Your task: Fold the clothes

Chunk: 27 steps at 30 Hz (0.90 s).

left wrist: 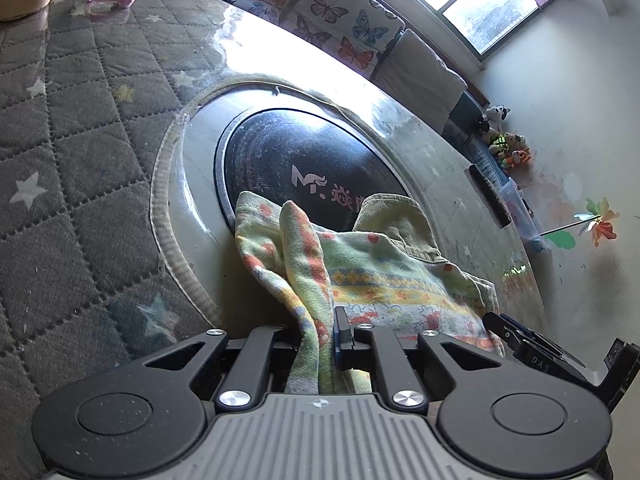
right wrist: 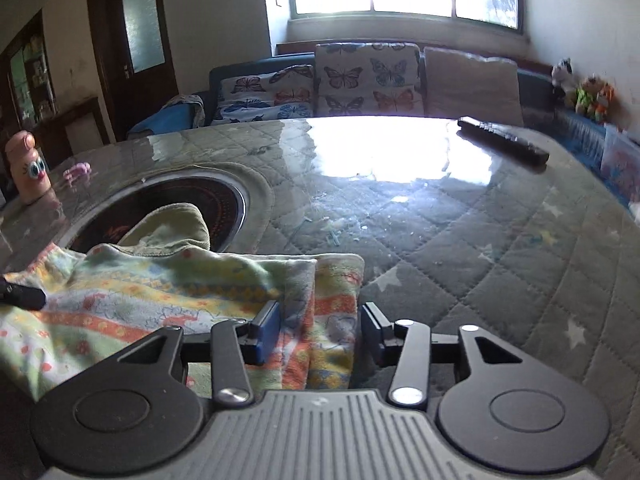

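On the glass-topped table (right wrist: 460, 216), over its quilted star-print cover, a patterned garment (right wrist: 160, 292) in green, orange and yellow bands lies partly folded, its far edge reaching onto the round black cooktop (left wrist: 304, 168) set into the tabletop. At one end, the left gripper (left wrist: 316, 336) has its fingers pinched tight on a raised fold of the cloth. At the other, the right gripper (right wrist: 320, 328) stands with its jaws apart around the folded corner (the blue pad (right wrist: 269, 330) rests against the fabric, the other finger clear of it). A remote control (right wrist: 504, 142) lies near the far edge, well apart, with butterfly cushions (right wrist: 360, 76) on the sofa behind.
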### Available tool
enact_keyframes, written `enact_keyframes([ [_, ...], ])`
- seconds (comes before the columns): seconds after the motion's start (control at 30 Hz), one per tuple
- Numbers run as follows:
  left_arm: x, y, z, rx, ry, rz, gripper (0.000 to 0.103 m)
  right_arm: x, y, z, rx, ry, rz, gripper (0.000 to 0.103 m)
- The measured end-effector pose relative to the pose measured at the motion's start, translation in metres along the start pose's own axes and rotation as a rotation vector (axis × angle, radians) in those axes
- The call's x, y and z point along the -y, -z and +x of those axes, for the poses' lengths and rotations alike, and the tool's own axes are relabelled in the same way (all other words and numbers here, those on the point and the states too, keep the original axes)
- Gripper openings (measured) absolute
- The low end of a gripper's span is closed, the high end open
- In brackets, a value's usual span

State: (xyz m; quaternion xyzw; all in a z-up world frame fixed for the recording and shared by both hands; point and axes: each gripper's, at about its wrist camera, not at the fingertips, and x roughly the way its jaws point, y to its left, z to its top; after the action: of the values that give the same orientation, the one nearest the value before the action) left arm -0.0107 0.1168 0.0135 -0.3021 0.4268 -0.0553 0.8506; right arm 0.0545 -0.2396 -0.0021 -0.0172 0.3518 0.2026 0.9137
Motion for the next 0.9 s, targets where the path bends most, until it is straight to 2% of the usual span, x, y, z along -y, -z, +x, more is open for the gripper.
enact_keyframes([
  [0.17, 0.003, -0.001, 0.001, 0.003, -0.013, 0.021, 0.011, -0.007, 0.0, 0.002, 0.003, -0.007, 0.006, 0.042],
  [0.23, 0.004, -0.001, 0.001, 0.005, -0.02, 0.03, 0.011, -0.011, -0.001, 0.002, 0.001, -0.019, 0.003, 0.023],
  [0.33, 0.011, -0.002, -0.001, 0.012, -0.032, 0.058, 0.011, -0.016, 0.0, 0.0, 0.005, -0.033, 0.009, 0.01],
  [0.43, 0.018, -0.004, -0.003, 0.019, -0.043, 0.087, 0.01, -0.018, 0.0, -0.009, 0.037, -0.035, 0.016, 0.008],
  [0.6, 0.048, -0.016, -0.004, 0.04, -0.02, 0.159, 0.01, -0.015, -0.007, -0.036, 0.097, -0.032, 0.023, 0.008],
  [0.8, 0.102, -0.026, 0.017, 0.037, 0.021, 0.262, 0.01, 0.008, -0.018, -0.067, 0.167, 0.031, 0.043, 0.008],
  [0.9, 0.129, -0.031, 0.027, 0.035, 0.042, 0.313, 0.01, 0.03, -0.022, -0.081, 0.191, 0.089, 0.066, 0.008],
])
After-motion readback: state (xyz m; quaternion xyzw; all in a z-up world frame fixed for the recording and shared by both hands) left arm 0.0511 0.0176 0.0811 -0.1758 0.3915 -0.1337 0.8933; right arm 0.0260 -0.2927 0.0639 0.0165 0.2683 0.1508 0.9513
